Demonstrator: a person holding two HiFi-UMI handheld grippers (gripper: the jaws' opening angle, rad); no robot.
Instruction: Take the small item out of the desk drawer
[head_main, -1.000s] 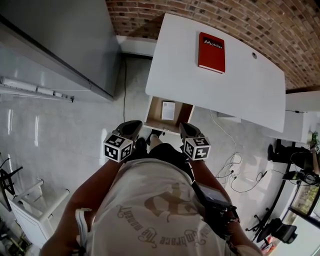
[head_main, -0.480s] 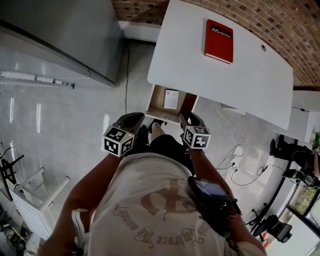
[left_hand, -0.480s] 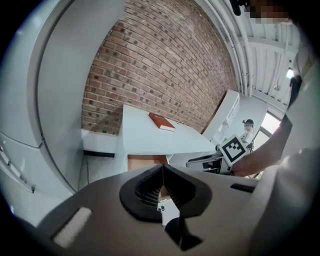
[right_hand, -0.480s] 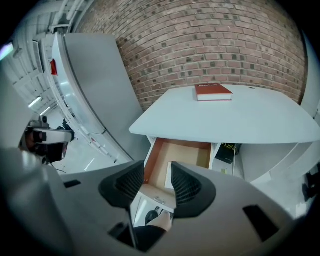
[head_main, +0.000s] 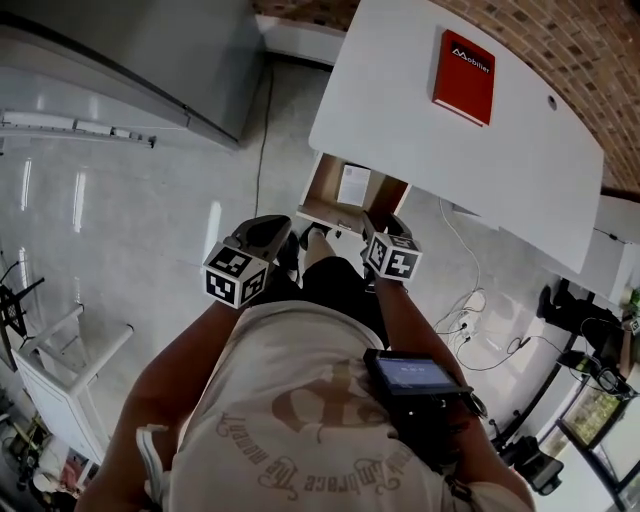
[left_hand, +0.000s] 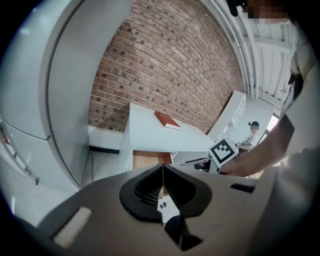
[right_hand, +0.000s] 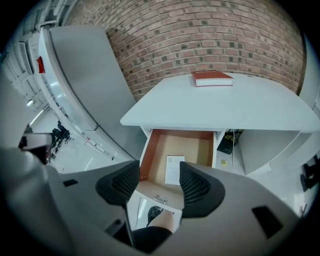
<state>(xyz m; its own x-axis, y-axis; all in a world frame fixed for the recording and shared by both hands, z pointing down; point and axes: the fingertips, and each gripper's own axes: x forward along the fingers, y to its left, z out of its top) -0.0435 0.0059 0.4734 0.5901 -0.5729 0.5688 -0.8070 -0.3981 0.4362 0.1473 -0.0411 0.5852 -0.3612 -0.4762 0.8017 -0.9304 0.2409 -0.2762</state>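
1. The left gripper (left_hand: 162, 172) is held clenched, with nothing in it.
2. The right gripper (right_hand: 159, 180) has just been opened near the open drawer (right_hand: 152, 150); nothing is grasped.
3. A white card (right_hand: 174, 169) is seen lying flat inside the drawer.

Both forearms (head_main: 196, 345) reach forward, side by side. Left gripper (left_hand: 162, 186): jaws pressed together, empty, held short and left of the open drawer (right_hand: 196, 152). Right gripper (right_hand: 159, 184): pitched down at the drawer front, jaws just opening, apart, nothing between.
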